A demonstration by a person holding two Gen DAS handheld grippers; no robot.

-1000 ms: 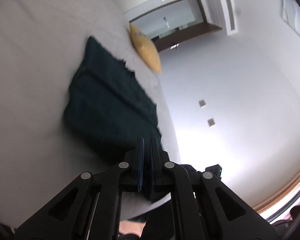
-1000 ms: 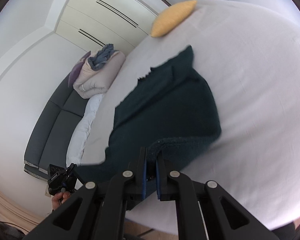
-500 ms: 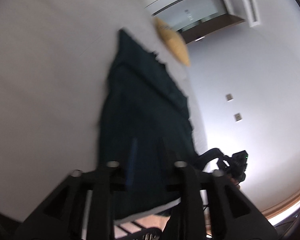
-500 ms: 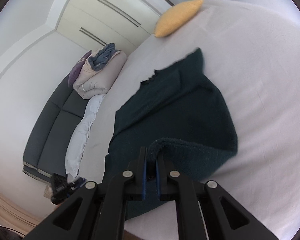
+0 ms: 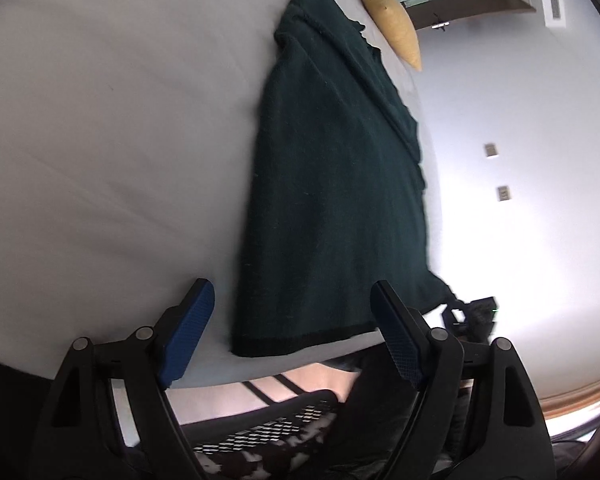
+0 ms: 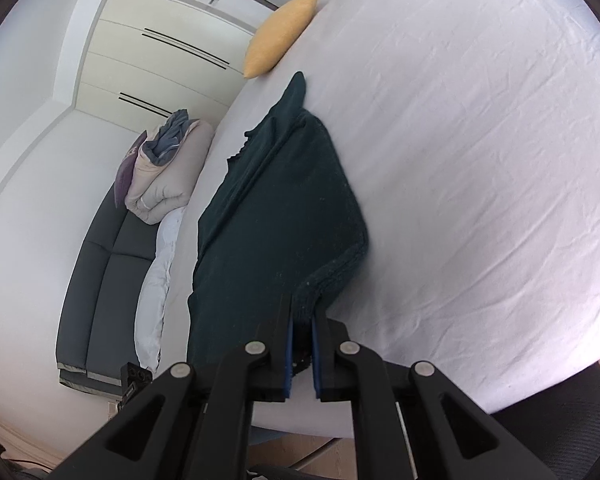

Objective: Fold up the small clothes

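Sweater (image 6: pixel 276 216) hem pinched (right view only).

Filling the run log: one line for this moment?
left claw: open | right claw: shut on dark green sweater | white bed

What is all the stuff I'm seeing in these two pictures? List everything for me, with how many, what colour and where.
Knitted garment: one, dark green, flat on the bed near its edge, one corner lifted.
Bed sheet: one, white, covering the bed.
Cushion: one, yellow, at the far end of the bed.
Sofa: one, dark grey, beside the bed.
Bundled duvet: one, beige, piled on the sofa with a blue-grey cloth on top.
Purple pillow: one, behind the duvet.
Wall plates: two, beige, on the white wall.
Wardrobe doors: cream, behind the sofa.
Left gripper: black with blue pads, jaws wide open over the garment's hem.
Right gripper: black with blue pads, jaws closed on the garment's corner.
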